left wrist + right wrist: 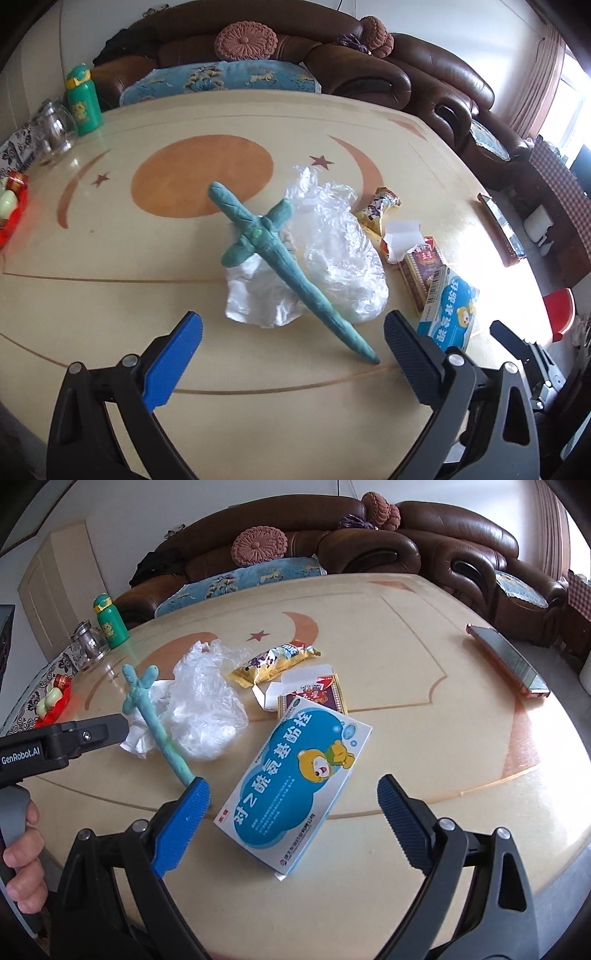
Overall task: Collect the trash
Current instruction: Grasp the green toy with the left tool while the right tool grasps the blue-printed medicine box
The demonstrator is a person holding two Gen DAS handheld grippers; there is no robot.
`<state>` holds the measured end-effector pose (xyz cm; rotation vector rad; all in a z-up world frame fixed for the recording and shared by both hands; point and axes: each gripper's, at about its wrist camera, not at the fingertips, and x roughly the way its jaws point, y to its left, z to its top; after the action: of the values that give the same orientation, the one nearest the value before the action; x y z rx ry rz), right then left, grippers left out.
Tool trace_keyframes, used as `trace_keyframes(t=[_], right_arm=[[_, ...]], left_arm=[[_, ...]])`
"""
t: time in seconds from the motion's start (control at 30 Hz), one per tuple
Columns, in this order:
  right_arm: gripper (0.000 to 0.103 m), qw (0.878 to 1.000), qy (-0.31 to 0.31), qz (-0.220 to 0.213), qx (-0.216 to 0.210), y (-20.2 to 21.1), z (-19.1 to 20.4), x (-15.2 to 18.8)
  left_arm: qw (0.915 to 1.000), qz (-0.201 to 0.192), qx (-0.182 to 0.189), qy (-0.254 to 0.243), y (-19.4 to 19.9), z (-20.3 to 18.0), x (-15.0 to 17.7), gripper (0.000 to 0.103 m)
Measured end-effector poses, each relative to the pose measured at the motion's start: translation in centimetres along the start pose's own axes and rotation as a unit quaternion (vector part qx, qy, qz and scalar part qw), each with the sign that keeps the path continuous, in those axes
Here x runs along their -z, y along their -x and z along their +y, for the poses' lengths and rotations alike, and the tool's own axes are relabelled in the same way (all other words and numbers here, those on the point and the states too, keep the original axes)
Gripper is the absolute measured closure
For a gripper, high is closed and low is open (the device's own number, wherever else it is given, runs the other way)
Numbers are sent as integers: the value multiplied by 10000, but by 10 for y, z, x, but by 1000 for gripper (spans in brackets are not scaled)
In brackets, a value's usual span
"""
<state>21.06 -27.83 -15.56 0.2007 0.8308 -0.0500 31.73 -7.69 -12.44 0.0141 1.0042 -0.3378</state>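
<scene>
Trash lies mid-table: a clear plastic bag (332, 254) under a teal plush sword (280, 258), a blue medicine box (295, 794) nearer the near edge. We hold our left gripper (293, 349) and right gripper (293, 812) low, both spread wide, gripping nothing.

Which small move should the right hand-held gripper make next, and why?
Probably lower the right hand-held gripper onto the blue medicine box: its fingers are open, and the box lies flat on the table between them.
</scene>
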Motion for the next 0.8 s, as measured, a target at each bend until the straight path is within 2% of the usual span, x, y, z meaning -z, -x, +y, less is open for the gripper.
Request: trace_keyframes(t=[0.2, 0.37, 0.53, 0.63, 0.8], right_arm=[[13, 9999, -74, 52, -47, -10, 1, 3], [13, 9999, -107, 107, -48, -19, 2, 5], [13, 9997, -183, 147, -107, -24, 1, 4], [13, 9996, -219, 147, -120, -26, 3, 3], [13, 9994, -264, 182, -128, -32, 6, 4]], left_arm=[[9988, 147, 357, 290, -15, 7, -4, 7], [9921, 221, 929, 813, -23, 21, -6, 7], [9904, 90, 981, 968, -25, 23, -10, 8], [9845, 128, 1272, 1197, -31, 27, -15, 9], [9778, 247, 1462, 1479, -45, 31, -25, 25]])
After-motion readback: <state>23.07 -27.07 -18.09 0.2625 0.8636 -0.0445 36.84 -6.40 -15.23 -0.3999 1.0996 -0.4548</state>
